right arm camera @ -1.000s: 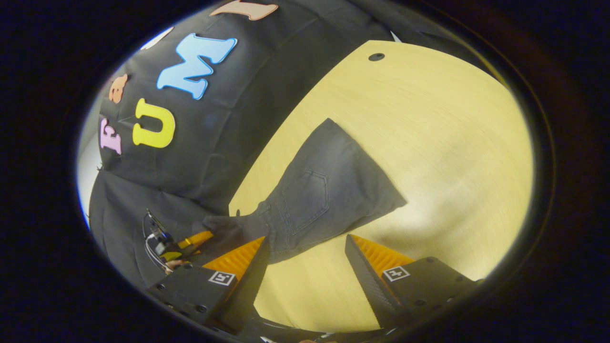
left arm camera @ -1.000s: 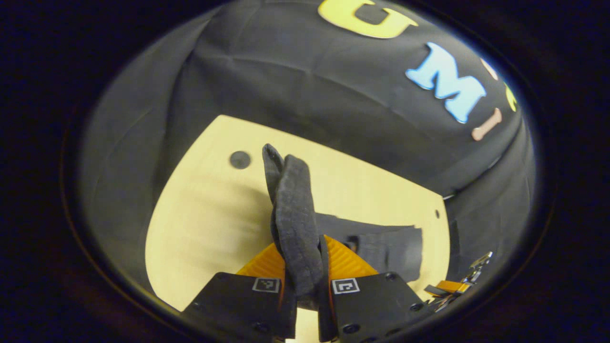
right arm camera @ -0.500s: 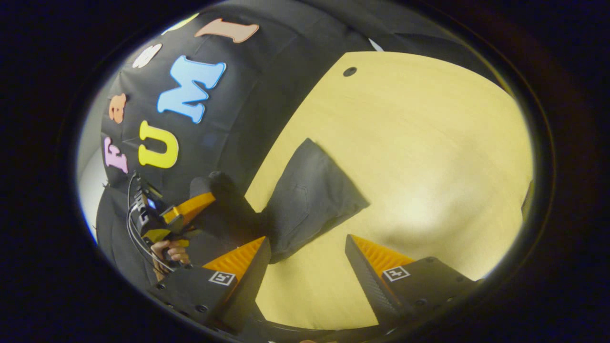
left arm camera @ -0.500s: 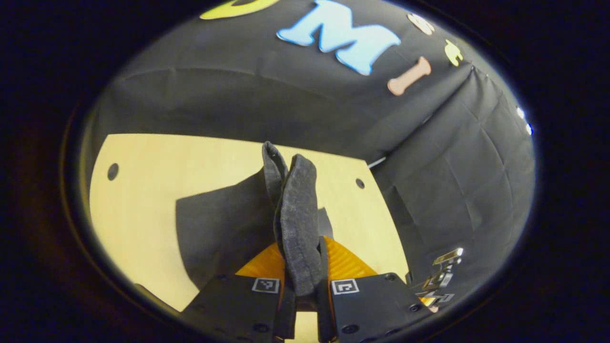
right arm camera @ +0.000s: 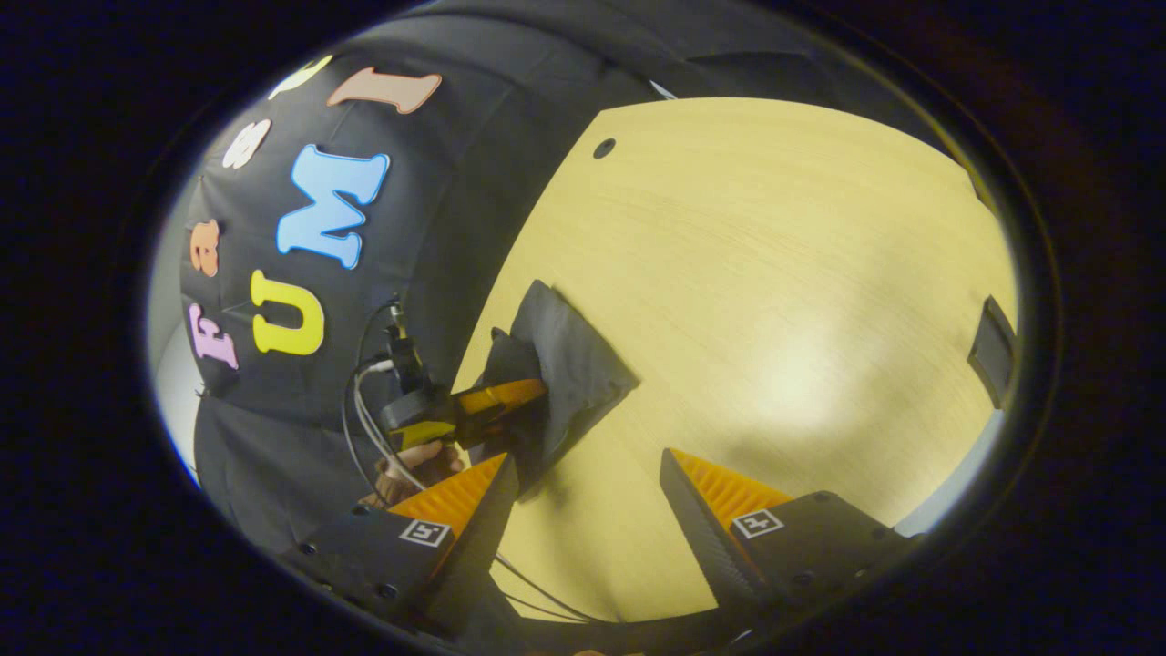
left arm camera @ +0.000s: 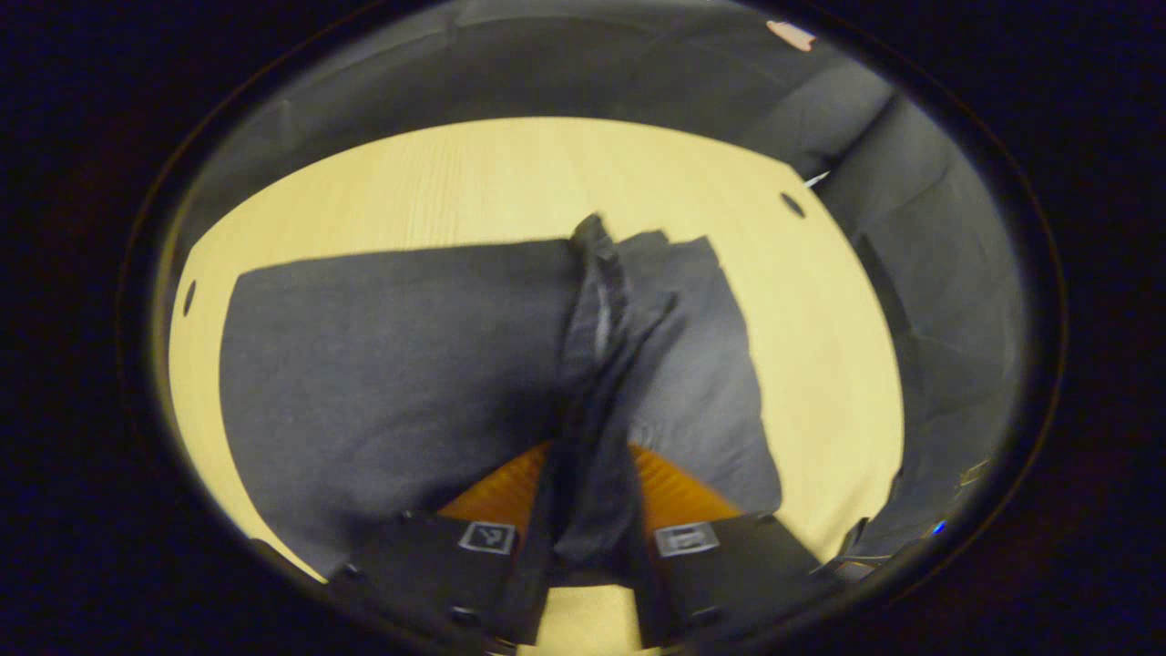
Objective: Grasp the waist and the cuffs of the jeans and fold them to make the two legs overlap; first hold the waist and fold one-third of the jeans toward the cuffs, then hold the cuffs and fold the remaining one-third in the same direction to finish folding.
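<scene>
The left gripper [left arm camera: 588, 510] is pinching a bunched edge of the jeans [left arm camera: 392, 364] between both fingers, the denim ridge running up from between them; which end of the garment this is cannot be told. The jeans are lying spread on the table [left arm camera: 474, 173], to both sides of the pinched ridge. Against half a second ago, the left gripper view is looking down on the table rather than toward the booth wall, and far more denim is lying flat beneath it; the pinched fold, then standing upright, is now leaning toward the cloth.

In the right gripper view the left gripper [right arm camera: 510, 401] is sitting over the jeans [right arm camera: 569, 360] near the table [right arm camera: 774, 273] edge by the wall, a hand [right arm camera: 414, 460] holding it; it is now over the garment, where half a second ago it was beside it, off the table's edge. The right gripper [right arm camera: 588, 492] is hovering above bare table with its fingers spread wide, gripping nothing, apart from the jeans, as before. A dark object [right arm camera: 991, 351] is resting at the far table edge.
</scene>
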`<act>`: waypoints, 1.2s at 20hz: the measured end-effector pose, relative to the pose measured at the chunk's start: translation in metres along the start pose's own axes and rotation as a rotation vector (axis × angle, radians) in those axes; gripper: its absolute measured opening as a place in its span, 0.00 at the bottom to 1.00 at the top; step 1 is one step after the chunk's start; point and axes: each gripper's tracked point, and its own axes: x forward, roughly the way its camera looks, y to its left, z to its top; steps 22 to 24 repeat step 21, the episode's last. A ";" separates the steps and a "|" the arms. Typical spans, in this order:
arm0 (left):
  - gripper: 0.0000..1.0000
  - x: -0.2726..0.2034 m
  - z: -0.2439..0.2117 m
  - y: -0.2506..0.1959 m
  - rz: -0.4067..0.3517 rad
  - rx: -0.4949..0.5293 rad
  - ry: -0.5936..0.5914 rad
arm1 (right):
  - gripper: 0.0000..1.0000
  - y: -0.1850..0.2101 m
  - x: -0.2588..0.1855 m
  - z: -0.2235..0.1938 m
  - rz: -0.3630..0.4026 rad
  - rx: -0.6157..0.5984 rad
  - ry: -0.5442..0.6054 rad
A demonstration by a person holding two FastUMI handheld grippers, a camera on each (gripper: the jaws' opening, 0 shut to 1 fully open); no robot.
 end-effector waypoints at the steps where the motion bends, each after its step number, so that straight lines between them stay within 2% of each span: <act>1: 0.54 0.003 -0.012 0.000 0.001 -0.014 0.016 | 0.95 0.001 -0.001 0.003 0.005 -0.003 -0.003; 3: 0.74 0.002 -0.019 0.003 0.018 0.006 0.003 | 0.96 0.003 -0.003 0.009 0.009 -0.015 -0.006; 5: 0.75 -0.008 -0.016 -0.003 0.046 0.019 -0.027 | 0.95 0.007 -0.009 0.020 0.014 -0.046 -0.030; 6: 0.70 -0.019 -0.015 -0.006 0.047 0.015 -0.066 | 0.96 0.008 -0.015 0.030 0.013 -0.072 -0.056; 9: 0.86 -0.057 0.006 -0.023 0.029 -0.004 -0.268 | 0.95 0.006 -0.037 0.061 -0.009 -0.177 -0.143; 12: 0.86 -0.097 0.021 -0.037 0.024 0.025 -0.458 | 0.95 0.002 -0.057 0.088 -0.025 -0.267 -0.197; 15: 0.87 -0.135 0.028 -0.051 0.093 0.075 -0.656 | 0.95 -0.010 -0.067 0.116 -0.033 -0.369 -0.214; 17: 0.85 -0.164 0.022 -0.067 0.157 0.082 -0.768 | 0.95 -0.016 -0.072 0.141 -0.019 -0.449 -0.229; 21: 0.86 -0.228 0.016 -0.143 0.221 0.043 -1.081 | 0.95 -0.030 -0.087 0.202 0.016 -0.678 -0.324; 24: 0.86 -0.228 0.016 -0.143 0.221 0.043 -1.081 | 0.95 -0.030 -0.087 0.202 0.016 -0.678 -0.324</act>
